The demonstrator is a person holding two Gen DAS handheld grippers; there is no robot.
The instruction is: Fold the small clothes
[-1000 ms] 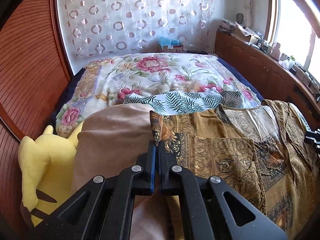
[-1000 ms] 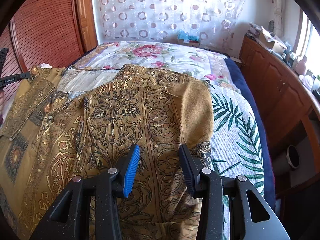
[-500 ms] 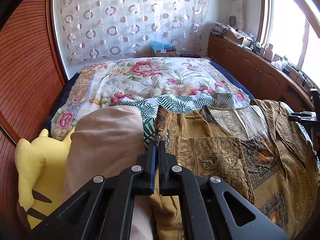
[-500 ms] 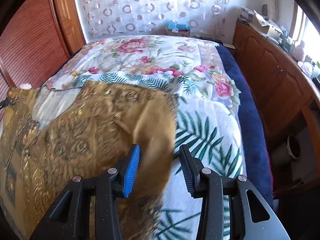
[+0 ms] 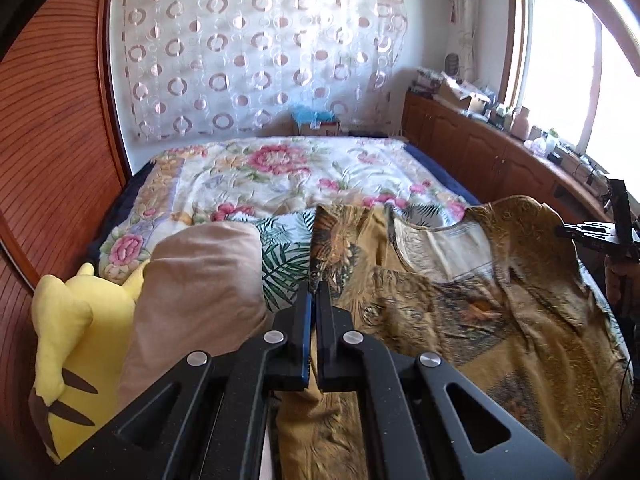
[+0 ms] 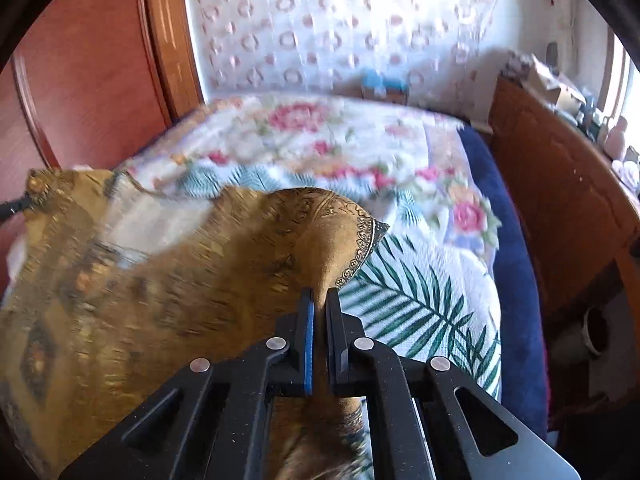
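Your left gripper (image 5: pixel 314 294) is clamping one corner of the top (image 5: pixel 460 304), its jaws pressed together on the cloth. Your right gripper (image 6: pixel 318 300) is pinching the opposite corner; its jaws have just been closing, and the fabric is now bunching up between them. The top, gold-brown and patterned, is stretching between your two grippers, sagging in the middle, over the palm-leaf sheet (image 6: pixel 424 304) at the near end of the bed (image 5: pixel 280 176). A beige pillow (image 5: pixel 200 280) is lying just left of the top, and a yellow plush (image 5: pixel 68 340) is leaning against the pillow's far side.
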